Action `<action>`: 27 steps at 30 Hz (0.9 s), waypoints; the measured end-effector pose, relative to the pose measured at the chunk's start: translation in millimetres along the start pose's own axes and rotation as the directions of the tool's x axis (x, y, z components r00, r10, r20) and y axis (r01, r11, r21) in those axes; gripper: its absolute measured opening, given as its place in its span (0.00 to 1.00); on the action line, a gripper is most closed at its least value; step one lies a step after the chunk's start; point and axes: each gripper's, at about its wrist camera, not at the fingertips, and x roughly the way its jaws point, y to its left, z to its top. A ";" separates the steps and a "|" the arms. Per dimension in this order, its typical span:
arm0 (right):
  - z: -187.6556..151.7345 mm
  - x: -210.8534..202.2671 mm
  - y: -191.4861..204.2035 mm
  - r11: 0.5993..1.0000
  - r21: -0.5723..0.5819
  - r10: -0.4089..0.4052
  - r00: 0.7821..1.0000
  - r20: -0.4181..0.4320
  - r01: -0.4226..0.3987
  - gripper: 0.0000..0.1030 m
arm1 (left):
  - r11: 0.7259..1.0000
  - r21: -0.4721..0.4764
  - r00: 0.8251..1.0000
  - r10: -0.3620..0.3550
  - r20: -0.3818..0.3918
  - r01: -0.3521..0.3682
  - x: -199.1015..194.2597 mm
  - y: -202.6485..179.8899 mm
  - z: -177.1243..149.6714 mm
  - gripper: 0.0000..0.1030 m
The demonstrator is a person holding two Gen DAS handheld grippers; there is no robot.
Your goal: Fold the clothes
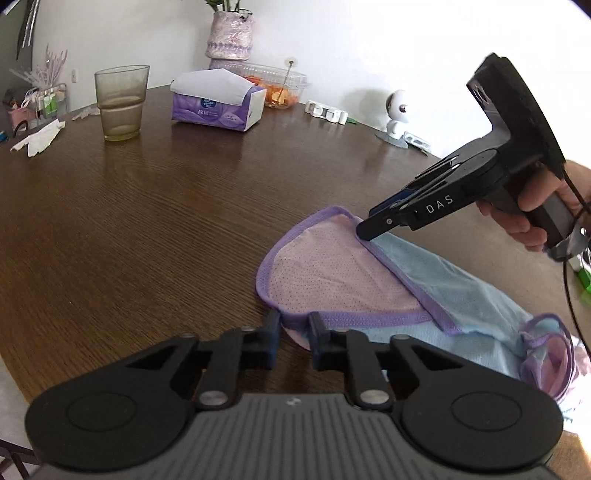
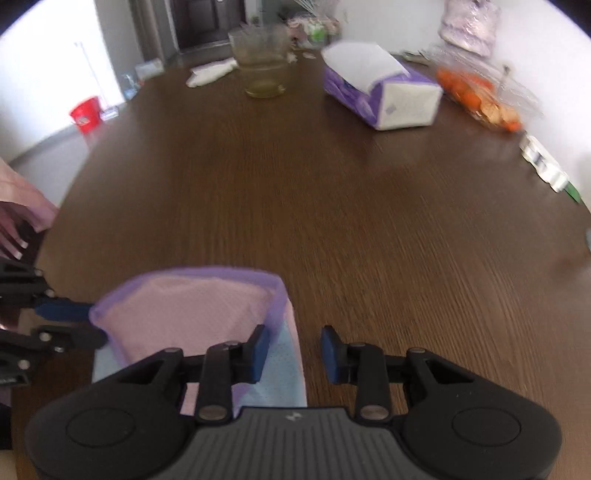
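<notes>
A small mesh garment (image 1: 332,273), pink and light blue with purple trim, lies on the brown table (image 1: 166,221) at its near right. My left gripper (image 1: 295,328) is at the garment's near corner, its jaws close together with the purple hem pinched between them. It also shows at the left edge of the right wrist view as the left gripper (image 2: 88,321), holding that corner. My right gripper (image 1: 364,232) comes in from the right with its tips on the far corner's hem. In its own view the right gripper (image 2: 295,343) stands open, the garment (image 2: 184,317) edge lying between its fingers.
Toward the back of the table stand a drinking glass (image 1: 122,103), a purple tissue pack (image 1: 218,99), a clear box of orange food (image 1: 280,88) and a vase (image 1: 229,35). A small white camera (image 1: 397,110) sits at the right edge. A red bucket (image 2: 85,114) stands on the floor.
</notes>
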 end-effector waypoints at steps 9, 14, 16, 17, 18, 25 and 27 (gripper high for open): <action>-36.6 -32.4 -68.1 0.891 0.367 -0.278 0.960 -0.026 0.267 0.00 | 0.957 0.232 0.979 -0.143 -0.148 0.175 89.7 -45.5 90.5 0.06; -107.1 -85.1 -124.5 0.689 0.628 -0.411 0.909 -0.072 0.362 0.00 | 0.890 0.361 0.953 -0.210 -0.218 0.278 170.7 -122.9 151.0 0.05; -138.6 -108.8 -139.1 0.592 0.705 -0.464 0.880 -0.097 0.390 0.00 | 0.866 0.371 0.937 -0.265 -0.227 0.334 194.0 -160.1 165.9 0.05; -157.3 -121.1 -148.3 0.543 0.736 -0.489 0.865 -0.115 0.405 0.00 | 0.855 0.378 0.930 -0.287 -0.228 0.356 203.7 -178.7 170.4 0.05; -171.5 -132.1 -155.3 0.497 0.762 -0.505 0.853 -0.134 0.414 0.00 | 0.839 0.393 0.924 -0.306 -0.230 0.376 211.9 -197.3 173.5 0.05; -224.4 -183.5 -155.6 0.417 0.817 -0.572 0.813 -0.104 0.398 0.11 | 0.841 0.399 0.931 -0.333 -0.147 0.364 189.0 -227.3 171.0 0.53; -225.4 -201.8 -128.8 0.481 0.774 -0.588 0.806 -0.063 0.412 0.20 | 0.807 0.441 0.919 -0.350 -0.180 0.393 161.2 -208.5 165.5 0.56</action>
